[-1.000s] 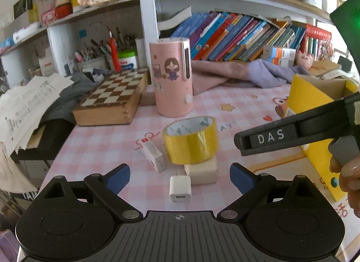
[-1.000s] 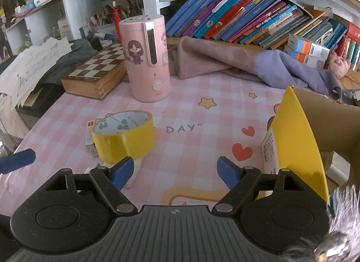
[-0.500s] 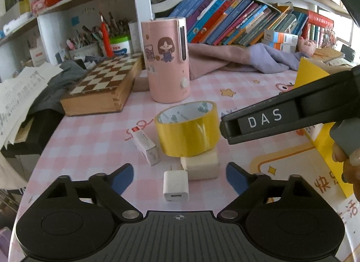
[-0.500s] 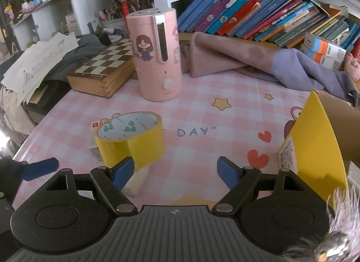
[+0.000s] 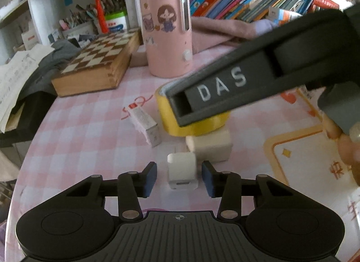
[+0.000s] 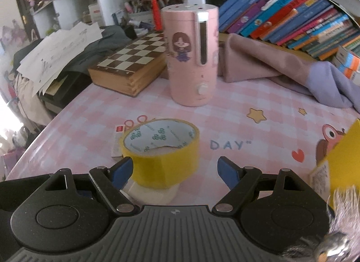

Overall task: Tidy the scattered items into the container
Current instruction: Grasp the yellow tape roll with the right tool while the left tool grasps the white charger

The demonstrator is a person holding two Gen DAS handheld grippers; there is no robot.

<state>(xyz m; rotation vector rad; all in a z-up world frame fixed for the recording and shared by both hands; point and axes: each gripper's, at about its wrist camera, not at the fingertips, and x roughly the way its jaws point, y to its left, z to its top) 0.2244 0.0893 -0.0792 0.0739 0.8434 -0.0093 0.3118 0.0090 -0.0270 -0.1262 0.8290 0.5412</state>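
Observation:
A white USB charger (image 5: 182, 169) lies on the pink checked cloth between the fingers of my left gripper (image 5: 179, 178), which is open with gaps on both sides. Beyond it sit a cream block (image 5: 210, 147), a small white box (image 5: 145, 124) and a yellow tape roll (image 5: 193, 124). My right gripper (image 6: 175, 170) is open, with the tape roll (image 6: 160, 151) between its fingers, resting on the cream block (image 6: 153, 193). The yellow cardboard box (image 6: 342, 160) stands at the right edge.
A pink cylindrical humidifier (image 6: 191, 57) stands behind the tape. A wooden chessboard box (image 6: 130, 63) lies back left, a pink-purple cloth (image 6: 281, 68) back right, books on the shelf behind. The right gripper's body (image 5: 258, 81) crosses the left wrist view above the tape.
My left gripper moved forward and narrowed around the white charger. My right gripper moved left and forward so the tape roll now sits between its fingers.

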